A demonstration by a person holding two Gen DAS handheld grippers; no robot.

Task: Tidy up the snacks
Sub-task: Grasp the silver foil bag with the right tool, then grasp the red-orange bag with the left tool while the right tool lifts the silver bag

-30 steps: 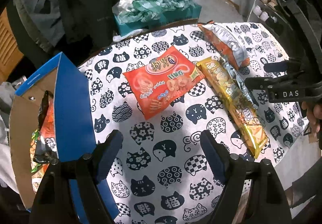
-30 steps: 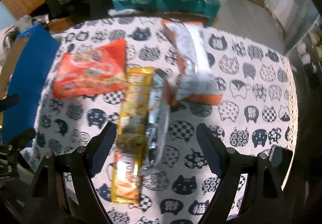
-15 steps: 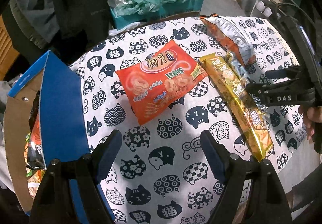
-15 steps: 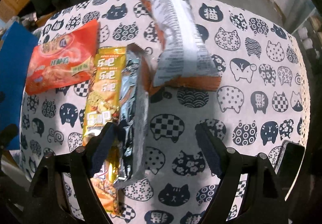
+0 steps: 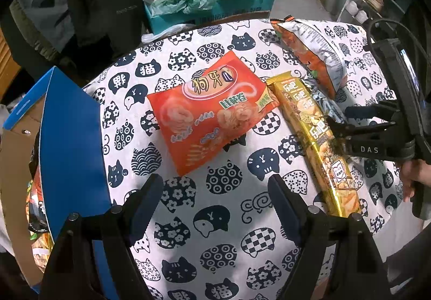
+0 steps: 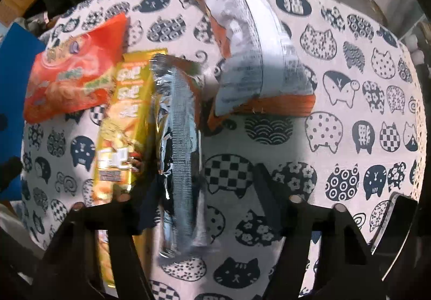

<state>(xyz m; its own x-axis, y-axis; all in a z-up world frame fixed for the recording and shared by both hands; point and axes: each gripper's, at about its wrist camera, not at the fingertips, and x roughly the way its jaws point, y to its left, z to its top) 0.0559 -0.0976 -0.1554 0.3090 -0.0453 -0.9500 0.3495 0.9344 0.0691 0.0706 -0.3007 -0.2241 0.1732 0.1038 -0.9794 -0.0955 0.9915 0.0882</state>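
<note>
A red snack bag (image 5: 212, 114) (image 6: 75, 76) lies mid-table. A long gold snack pack (image 5: 315, 138) (image 6: 118, 127) lies to its right, with a silver pack (image 6: 180, 149) beside it. An orange-and-white chip bag (image 5: 312, 49) (image 6: 250, 52) lies at the far right. My left gripper (image 5: 215, 200) is open and empty above the cloth, near the red bag. My right gripper (image 6: 204, 189) (image 5: 339, 122) is open and low, its fingers either side of the silver pack, next to the gold pack.
A blue-and-brown cardboard box (image 5: 67, 143) with snacks inside stands at the table's left edge. The cat-print tablecloth (image 5: 215, 232) covers a round table. A teal box of green bags (image 5: 210, 3) stands behind the table. A shelf (image 5: 371, 3) stands at the far right.
My right gripper has moved forward and down until its fingers straddle the silver pack. My left gripper has drifted slightly toward the red bag. No snack has moved.
</note>
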